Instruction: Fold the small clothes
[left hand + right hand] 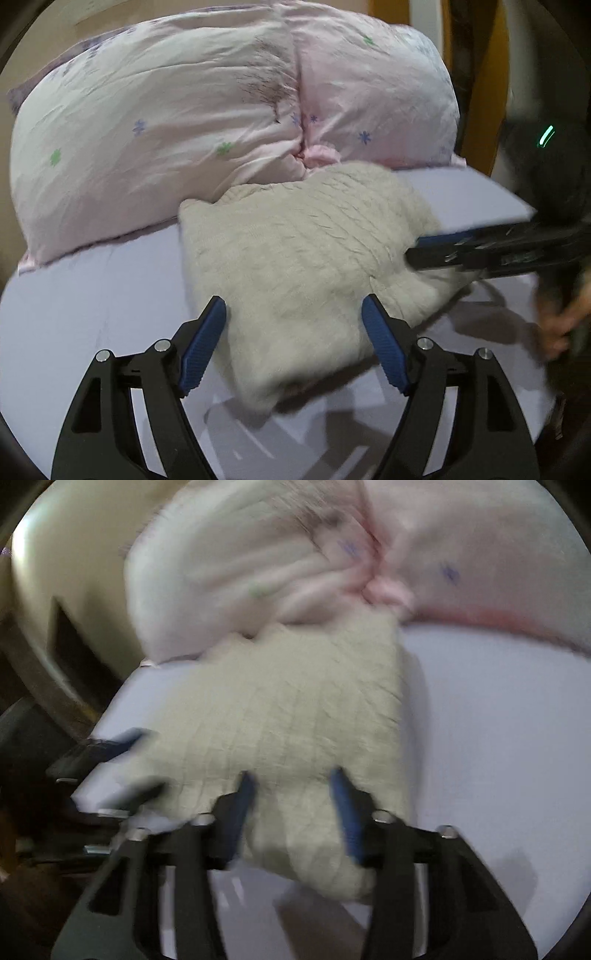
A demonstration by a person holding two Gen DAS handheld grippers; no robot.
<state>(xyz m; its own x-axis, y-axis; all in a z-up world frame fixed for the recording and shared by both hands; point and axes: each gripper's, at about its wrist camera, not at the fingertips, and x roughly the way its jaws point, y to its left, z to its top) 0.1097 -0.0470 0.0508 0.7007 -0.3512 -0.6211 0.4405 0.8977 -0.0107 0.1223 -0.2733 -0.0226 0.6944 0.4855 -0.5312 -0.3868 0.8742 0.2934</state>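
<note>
I find no text, label, brand or number that I can read in either wrist view — both are soft, the right one smeared by blur. The only marks are printed ones: small blue and green flower shapes on the pink quilt (229, 110), none of them letters. At the right edge of my left view a short green light (546, 136) glows on a dark blurred object — a stroke, no readable sign.

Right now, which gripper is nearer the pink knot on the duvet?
Right, though only slightly. The right gripper sits over the beige garment's side edge, closer to the knot. The left gripper waits open at the garment's near corner.
</note>
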